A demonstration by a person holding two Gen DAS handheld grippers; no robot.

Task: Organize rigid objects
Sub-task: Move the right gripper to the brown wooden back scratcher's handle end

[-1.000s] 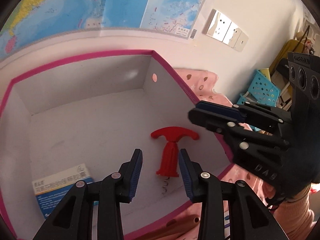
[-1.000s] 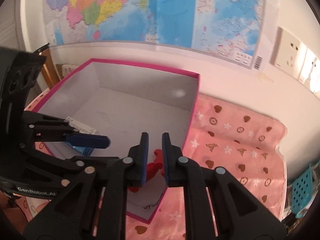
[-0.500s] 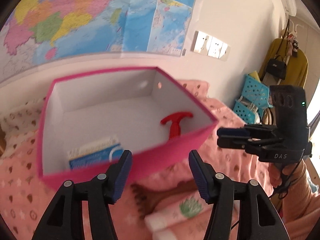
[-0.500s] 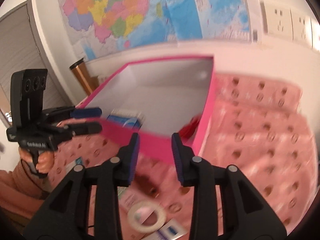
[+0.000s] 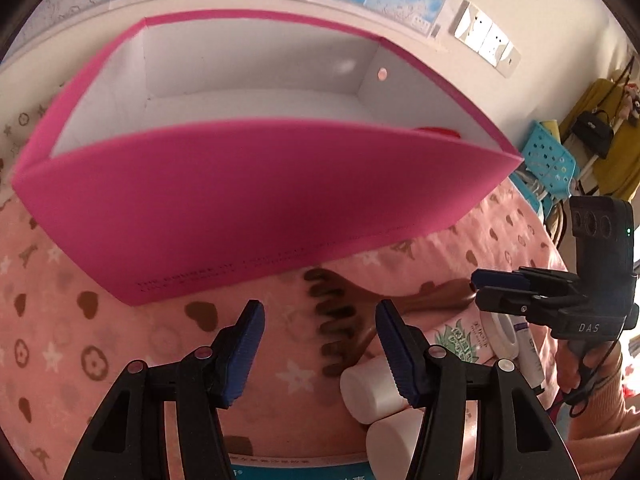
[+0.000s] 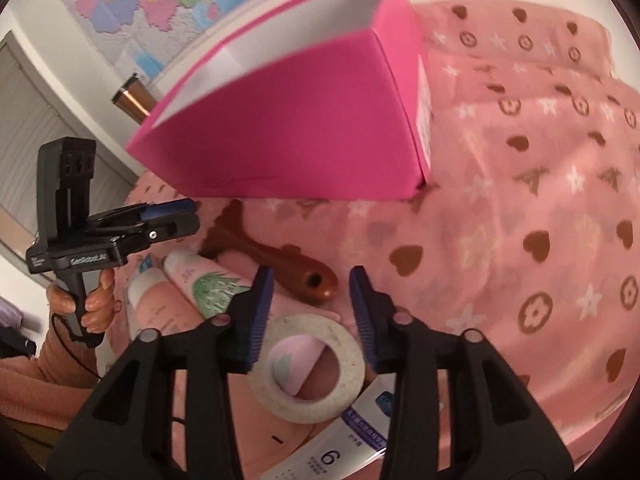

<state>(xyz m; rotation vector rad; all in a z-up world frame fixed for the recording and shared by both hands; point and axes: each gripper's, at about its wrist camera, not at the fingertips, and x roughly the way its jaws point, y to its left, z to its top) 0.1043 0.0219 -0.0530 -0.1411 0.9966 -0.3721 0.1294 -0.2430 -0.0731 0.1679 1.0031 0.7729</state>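
The pink box (image 5: 248, 208) with white inner walls stands on the pink patterned cloth; a sliver of a red corkscrew (image 5: 436, 131) shows over its near wall. My left gripper (image 5: 318, 320) hovers open in front of the box with nothing between its pads, just above a brown wooden comb (image 5: 336, 320). My right gripper (image 6: 312, 284) is low over a white tape roll (image 6: 306, 368) and the comb's handle (image 6: 280, 260). Its jaws are opening and hold nothing. An aloe-print tube (image 6: 204, 280) lies to its left.
White bottles (image 5: 372, 392) and a blue-white tube (image 6: 352, 428) lie among the loose items near the cloth's front. A copper flask (image 6: 134, 98) stands behind the box. Blue baskets (image 5: 548, 160) sit by the wall. Each gripper shows in the other's view, held by a hand.
Both grippers drew back out of the pink box and sank toward the loose items in front of it. Both sets of jaws went from nearly shut to open. The red corkscrew stayed in the box.
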